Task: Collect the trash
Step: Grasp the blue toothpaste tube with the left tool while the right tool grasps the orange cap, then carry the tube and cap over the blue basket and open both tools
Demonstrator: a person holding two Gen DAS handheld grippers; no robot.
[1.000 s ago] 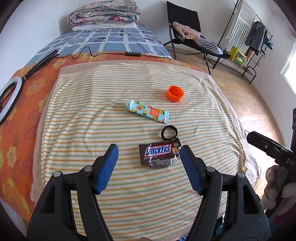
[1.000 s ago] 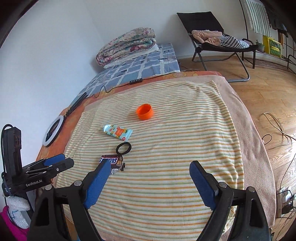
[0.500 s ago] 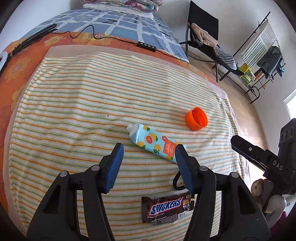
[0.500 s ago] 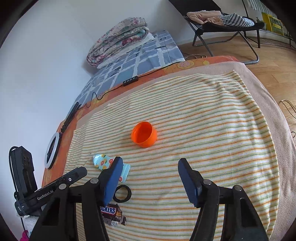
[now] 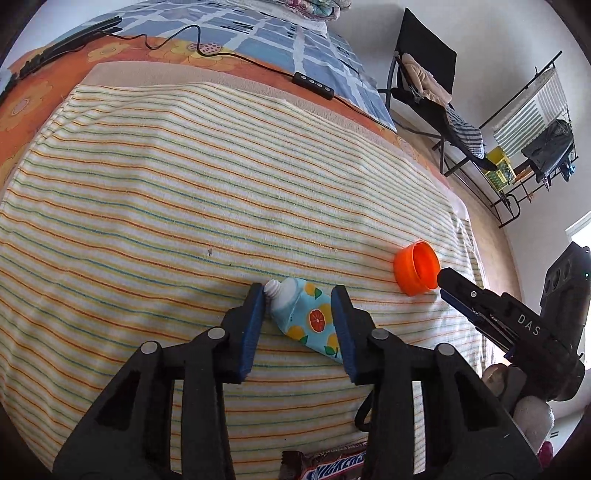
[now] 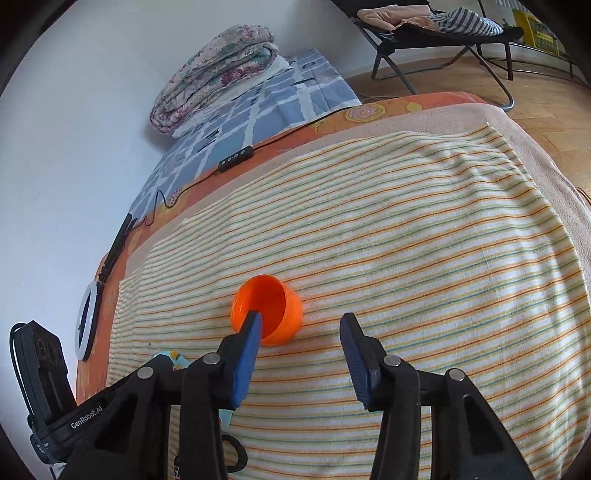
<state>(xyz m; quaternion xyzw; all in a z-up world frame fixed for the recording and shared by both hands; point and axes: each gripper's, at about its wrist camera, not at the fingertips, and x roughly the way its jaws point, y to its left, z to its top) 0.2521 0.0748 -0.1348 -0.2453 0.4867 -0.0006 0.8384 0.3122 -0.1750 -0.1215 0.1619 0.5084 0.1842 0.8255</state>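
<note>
A small blue tube with an orange-fruit print and a white neck lies on the striped towel. My left gripper is open with one finger on each side of the tube. An orange cup lies tilted on the towel; it also shows in the left wrist view. My right gripper is open, its left finger at the cup's mouth and its right finger beyond the cup's outer wall. A Snickers wrapper and a black ring lie below the left gripper.
A folded quilt lies on the blue checked sheet at the back. A black cable with a remote crosses the orange blanket. A white ring light lies at the left. A folding chair stands on the wooden floor.
Both grippers moved forward and down. The left now straddles the tube with narrower jaws; the right reached the orange cup, its left finger at the mouth.
</note>
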